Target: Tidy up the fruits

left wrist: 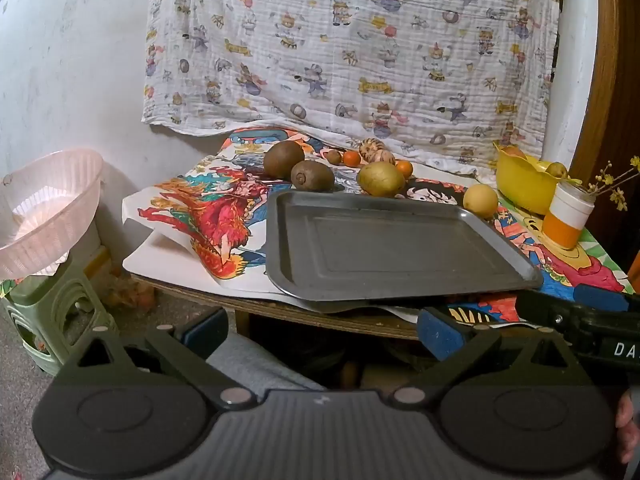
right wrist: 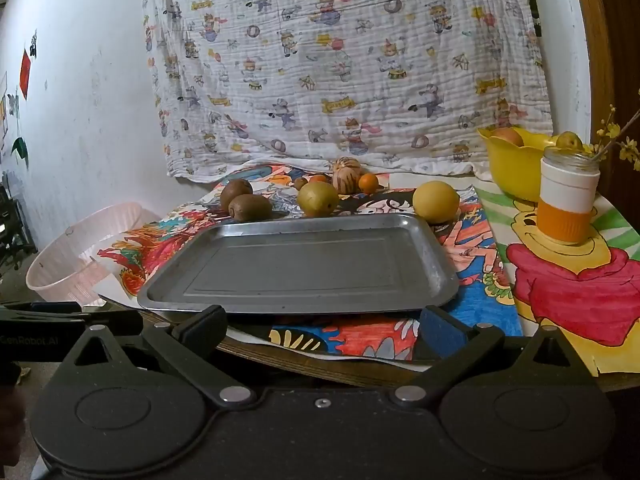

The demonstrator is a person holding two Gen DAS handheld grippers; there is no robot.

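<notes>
While both sets of jaws stand released and empty short of the desk (right wrist: 328, 364), fruits lie beyond the far rim of the bare metal tray (right wrist: 304, 264). Nearest the right gripper (right wrist: 324, 330): smooth round lemon (right wrist: 435, 201). Nearer the left gripper (left wrist: 324, 330): two fuzzy oval kiwis (left wrist: 312, 175), long axes crosswise. Between them, a waxy yellow-green fruit (right wrist: 318, 199).

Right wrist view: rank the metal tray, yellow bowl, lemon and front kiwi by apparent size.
1. metal tray
2. yellow bowl
3. lemon and front kiwi: nearly alike, so left unranked.
</notes>
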